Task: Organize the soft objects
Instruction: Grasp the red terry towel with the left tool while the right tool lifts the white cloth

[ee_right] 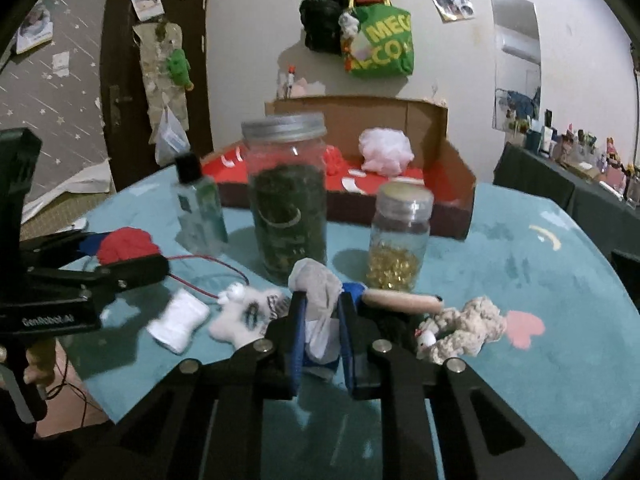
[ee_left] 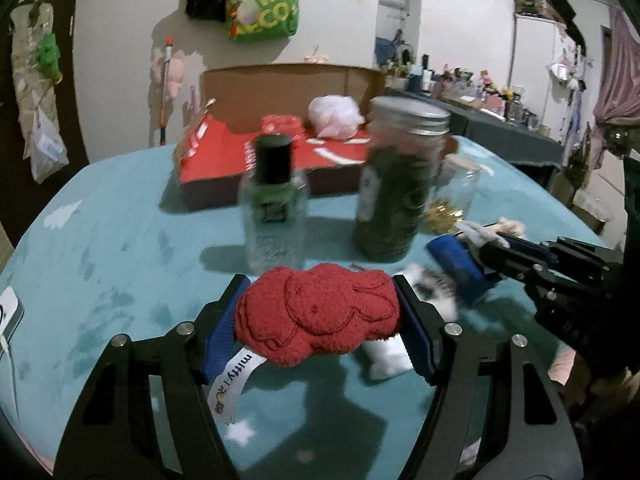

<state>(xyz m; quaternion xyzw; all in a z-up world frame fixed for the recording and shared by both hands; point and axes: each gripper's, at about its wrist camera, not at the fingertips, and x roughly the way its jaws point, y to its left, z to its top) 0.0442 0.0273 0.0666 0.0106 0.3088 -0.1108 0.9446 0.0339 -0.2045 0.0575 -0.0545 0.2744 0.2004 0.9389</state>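
My left gripper (ee_left: 318,316) is shut on a red plush rabbit (ee_left: 316,312) with a white label, held just above the teal table (ee_left: 100,220). It also shows in the right wrist view (ee_right: 124,245). My right gripper (ee_right: 323,320) is shut on a grey and white cloth (ee_right: 318,292); it shows at the right of the left wrist view (ee_left: 476,256). A white plush toy (ee_right: 240,314), a small white pad (ee_right: 178,322) and a beige fluffy toy (ee_right: 464,328) lie on the table. The red-lined cardboard box (ee_right: 456,184) at the back holds a pink-white puff (ee_right: 386,150).
A clear bottle with a black cap (ee_right: 198,204), a tall jar of green stuff (ee_right: 288,196) and a small jar of gold beads (ee_right: 400,236) stand between the grippers and the box. A wooden-handled tool (ee_right: 404,302) and a red cord (ee_right: 208,260) lie on the table.
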